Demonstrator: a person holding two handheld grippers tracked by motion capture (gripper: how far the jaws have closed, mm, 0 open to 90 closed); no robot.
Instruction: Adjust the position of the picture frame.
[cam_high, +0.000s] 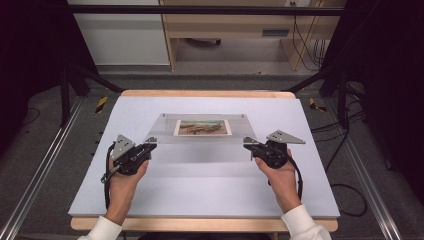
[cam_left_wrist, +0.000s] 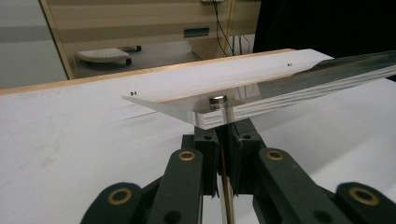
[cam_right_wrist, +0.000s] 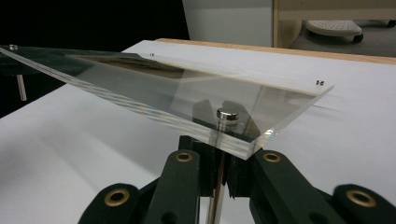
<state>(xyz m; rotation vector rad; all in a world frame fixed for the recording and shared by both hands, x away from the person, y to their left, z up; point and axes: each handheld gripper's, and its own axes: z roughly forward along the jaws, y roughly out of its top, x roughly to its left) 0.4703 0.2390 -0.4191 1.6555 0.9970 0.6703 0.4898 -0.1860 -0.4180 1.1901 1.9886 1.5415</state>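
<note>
Clear acrylic panel (cam_high: 200, 142); brown-green picture (cam_high: 202, 127); white table (cam_high: 200, 195); black claws.

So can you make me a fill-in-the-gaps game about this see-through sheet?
1. The clear sheet is held by ____ grippers, one at each near corner.
2. Under the sheet lies a small ____ on the white table.
3. In the left gripper view, the jaws grip a thin metal ____ under the sheet's corner.

Missing words: two; picture; pin
</note>
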